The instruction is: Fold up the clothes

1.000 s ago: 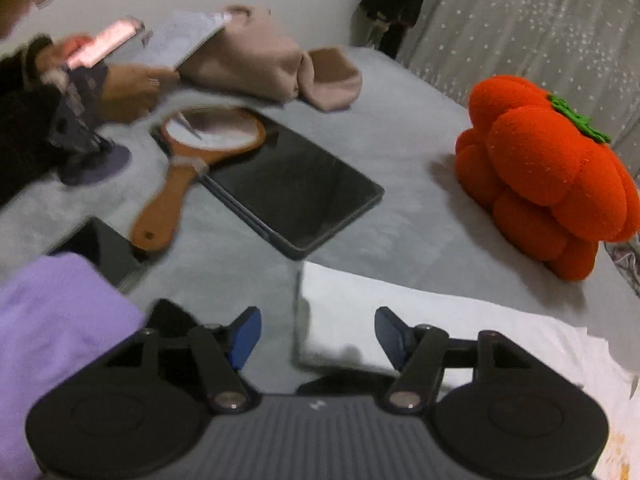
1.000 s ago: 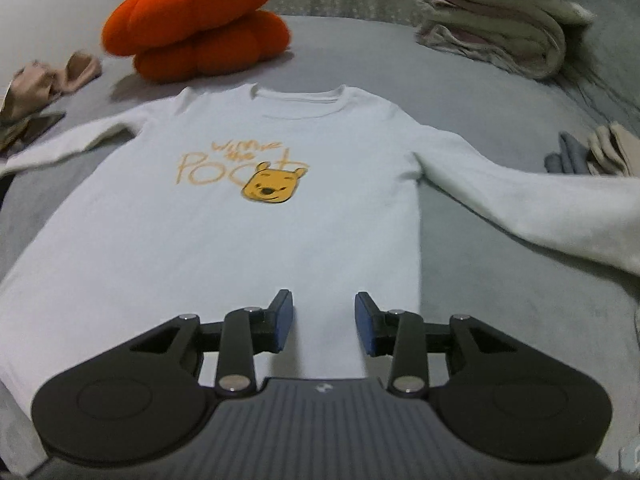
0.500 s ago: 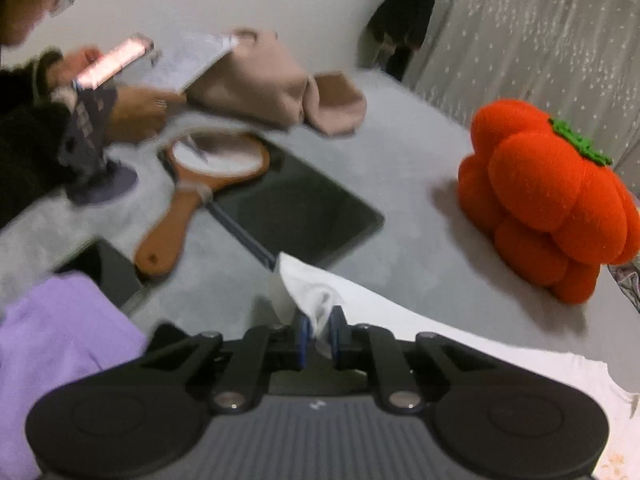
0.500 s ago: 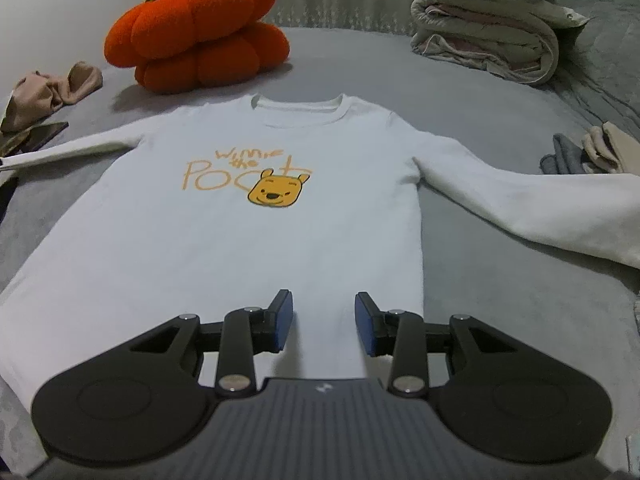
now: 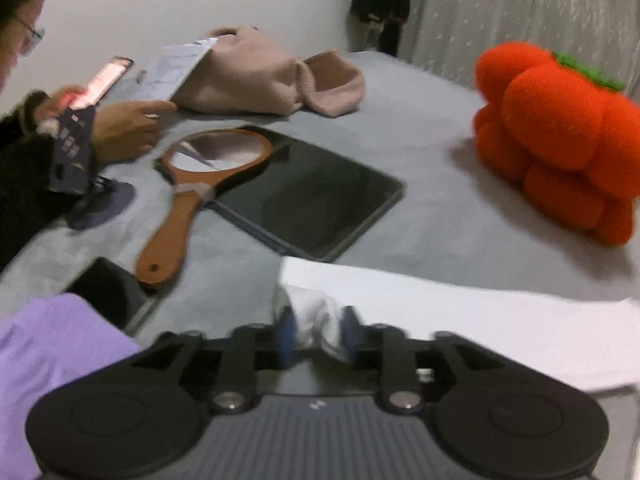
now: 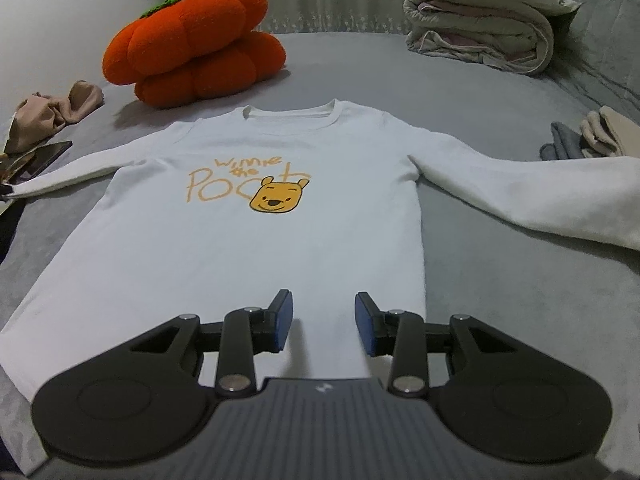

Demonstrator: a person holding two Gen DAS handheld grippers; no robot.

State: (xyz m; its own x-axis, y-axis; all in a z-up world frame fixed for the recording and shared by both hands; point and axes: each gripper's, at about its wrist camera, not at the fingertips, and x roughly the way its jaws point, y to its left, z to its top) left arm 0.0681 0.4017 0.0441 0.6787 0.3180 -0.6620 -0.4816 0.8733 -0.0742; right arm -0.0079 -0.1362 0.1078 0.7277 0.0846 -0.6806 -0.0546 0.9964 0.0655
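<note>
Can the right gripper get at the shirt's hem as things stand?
Probably yes: the right gripper hangs open over the shirt near its hem, with nothing lying between the jaws and the cloth.

the shirt (image 6: 248, 264) is white, with orange "winnie the pooh" lettering and a yellow bear face (image 6: 280, 200) with black outline on the chest. the plush pumpkin (image 6: 192, 44) is bright orange with a green stalk top. the bed (image 6: 500, 300) cover is plain grey. both tools are black with blue pads (image 6: 284, 320). the hand mirror (image 5: 192, 200) has a brown wooden frame, the tablet (image 5: 312, 200) is black, the crumpled garment (image 5: 260, 76) is beige-pink, and a cloth (image 5: 48, 360) is lilac.
</note>
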